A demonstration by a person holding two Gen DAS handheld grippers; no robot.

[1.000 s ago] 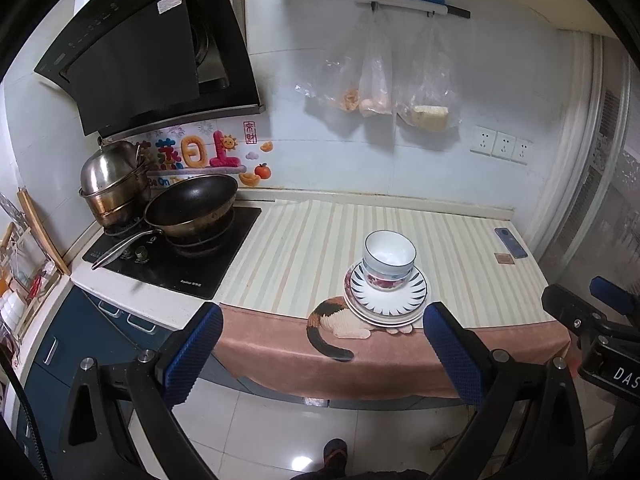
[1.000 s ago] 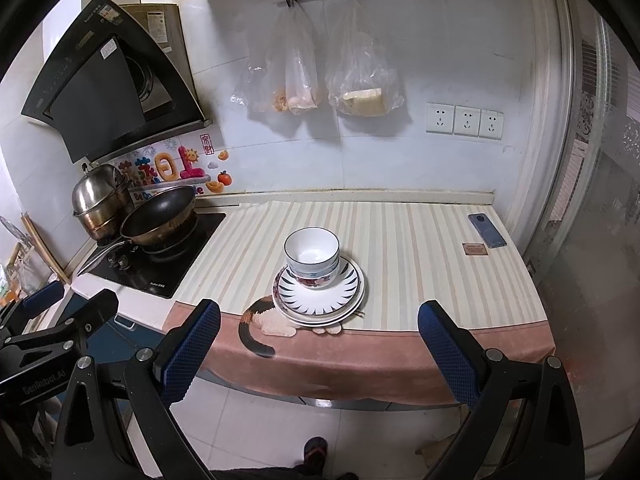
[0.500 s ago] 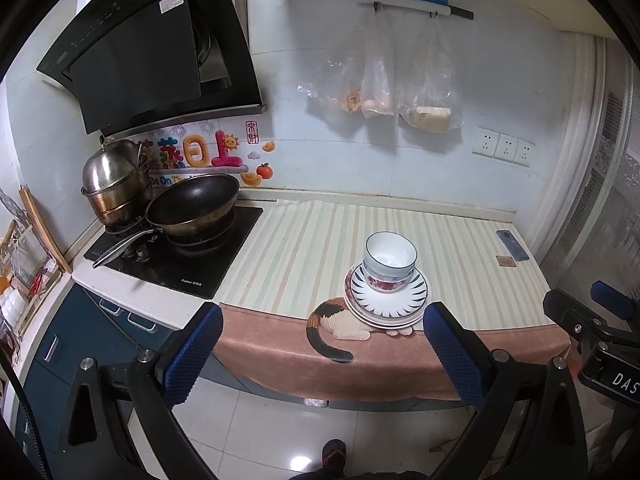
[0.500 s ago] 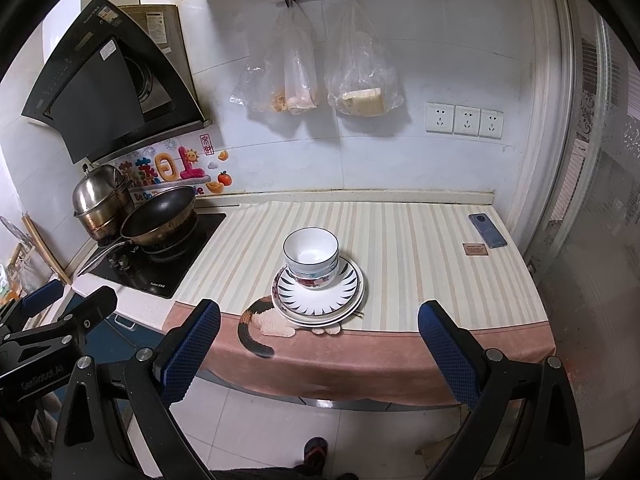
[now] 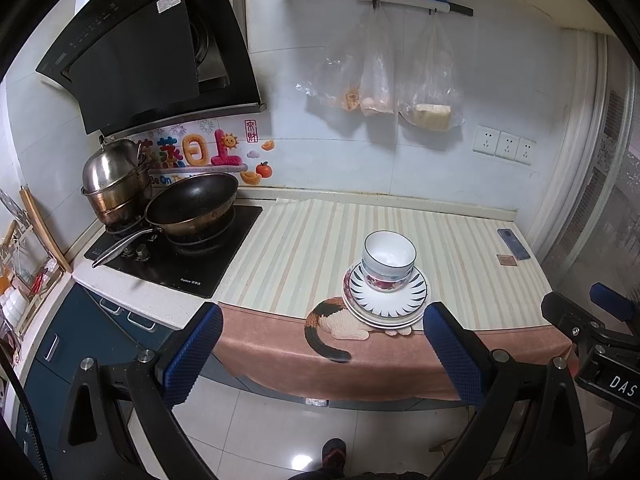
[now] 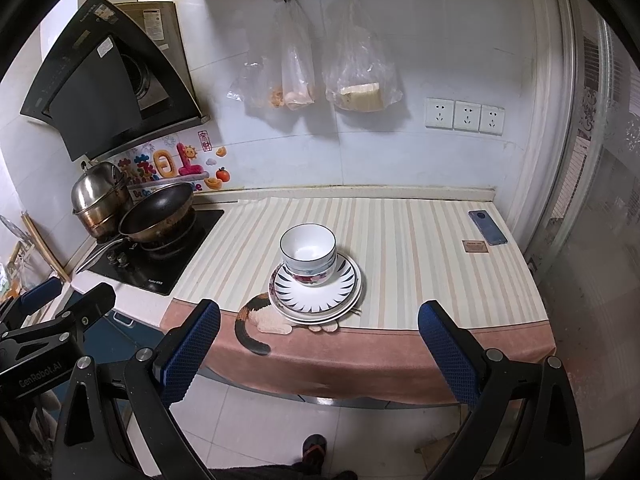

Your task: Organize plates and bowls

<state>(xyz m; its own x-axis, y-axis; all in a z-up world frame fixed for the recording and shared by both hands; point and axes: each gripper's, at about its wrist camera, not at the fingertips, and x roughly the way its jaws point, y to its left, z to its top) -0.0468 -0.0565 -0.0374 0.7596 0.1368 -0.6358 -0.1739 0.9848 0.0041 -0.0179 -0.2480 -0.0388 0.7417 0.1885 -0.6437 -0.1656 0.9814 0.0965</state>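
A white bowl [image 5: 389, 255] [image 6: 307, 247] nests in a flowered bowl, on a stack of plates [image 5: 385, 304] [image 6: 320, 294] near the front edge of the striped counter cloth [image 5: 304, 248] [image 6: 400, 240]. The top plate has dark leaf marks around its rim. My left gripper [image 5: 322, 354] hangs open in front of the counter, well short of the stack, nothing between its blue pads. My right gripper [image 6: 318, 352] is likewise open and empty, held back over the floor. Each gripper shows at the edge of the other's view.
A black wok [image 5: 192, 206] and stacked steel pots [image 5: 114, 184] sit on the stove at left under a range hood. A phone [image 6: 487, 227] and a small brown card lie at the counter's right end. Plastic bags [image 6: 320, 64] hang on the wall. A foot shows on the tiled floor.
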